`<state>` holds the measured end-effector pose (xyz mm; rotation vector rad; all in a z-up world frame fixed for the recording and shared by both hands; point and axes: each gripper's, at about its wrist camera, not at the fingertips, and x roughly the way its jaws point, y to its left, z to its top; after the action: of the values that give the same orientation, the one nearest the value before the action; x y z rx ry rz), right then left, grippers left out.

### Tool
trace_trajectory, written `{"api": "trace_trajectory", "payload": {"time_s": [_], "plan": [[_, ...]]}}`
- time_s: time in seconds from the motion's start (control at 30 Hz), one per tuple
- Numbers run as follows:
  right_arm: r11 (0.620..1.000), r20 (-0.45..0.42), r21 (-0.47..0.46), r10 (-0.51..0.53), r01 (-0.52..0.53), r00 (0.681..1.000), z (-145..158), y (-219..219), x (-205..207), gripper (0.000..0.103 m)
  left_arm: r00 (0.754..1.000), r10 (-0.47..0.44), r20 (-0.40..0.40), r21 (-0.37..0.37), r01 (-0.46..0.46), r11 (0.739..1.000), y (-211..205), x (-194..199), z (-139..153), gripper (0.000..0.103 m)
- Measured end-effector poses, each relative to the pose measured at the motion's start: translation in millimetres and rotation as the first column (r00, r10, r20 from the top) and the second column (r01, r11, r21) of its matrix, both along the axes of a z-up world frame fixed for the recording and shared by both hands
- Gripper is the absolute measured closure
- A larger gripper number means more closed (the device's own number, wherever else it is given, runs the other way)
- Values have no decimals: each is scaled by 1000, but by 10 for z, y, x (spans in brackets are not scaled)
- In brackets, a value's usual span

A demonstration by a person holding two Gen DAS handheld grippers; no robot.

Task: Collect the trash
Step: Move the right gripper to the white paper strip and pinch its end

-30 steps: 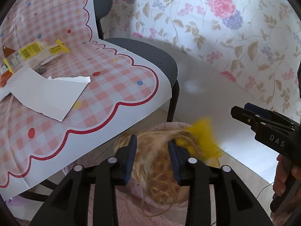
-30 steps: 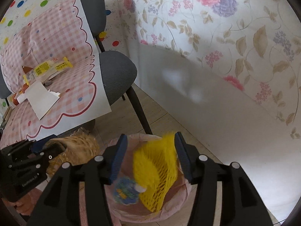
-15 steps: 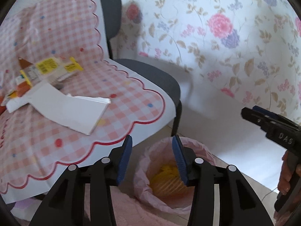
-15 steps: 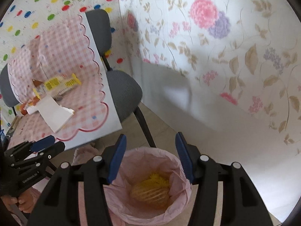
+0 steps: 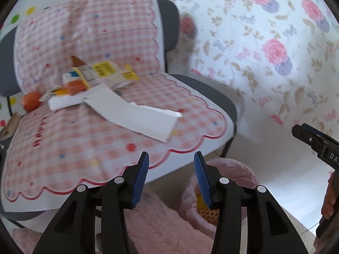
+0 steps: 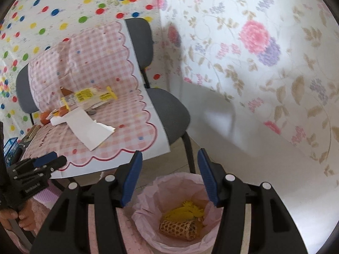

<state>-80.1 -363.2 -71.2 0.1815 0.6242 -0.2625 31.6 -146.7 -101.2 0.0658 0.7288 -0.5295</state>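
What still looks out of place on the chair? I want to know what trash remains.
Litter sits on the checked cloth: a torn white paper sheet, a yellow-labelled wrapper and orange scraps. Both tongs, left and right, are open and empty.

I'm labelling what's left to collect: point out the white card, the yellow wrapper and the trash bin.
white card point(image 5: 135, 114): left wrist view, middle of its flat face.
yellow wrapper point(image 6: 89, 95): right wrist view, its yellow label.
trash bin point(image 6: 169, 182): right wrist view, far rim of the pink liner.
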Motion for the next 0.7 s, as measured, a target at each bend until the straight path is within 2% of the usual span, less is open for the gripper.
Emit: {"api": "trace_trajectory", "payload": {"time_s": [0.37, 0.47, 0.63, 0.7], "plan": [[983, -36, -42, 176, -178, 984, -28, 561, 560, 49, 982, 188, 10, 1, -188, 982, 800, 225, 103, 55], [973, -50, -40, 226, -228, 973, -61, 697, 749, 44, 972, 235, 7, 5, -235, 972, 961, 322, 102, 53], [950, -82, -48, 306, -310, 949, -175, 879, 1115, 41, 955, 296, -7, 11, -296, 955, 1124, 491, 67, 43], [940, -94, -33, 334, -338, 938, -248, 906, 1269, 34, 950, 311, -12, 24, -311, 950, 1152, 561, 41, 42]]}}
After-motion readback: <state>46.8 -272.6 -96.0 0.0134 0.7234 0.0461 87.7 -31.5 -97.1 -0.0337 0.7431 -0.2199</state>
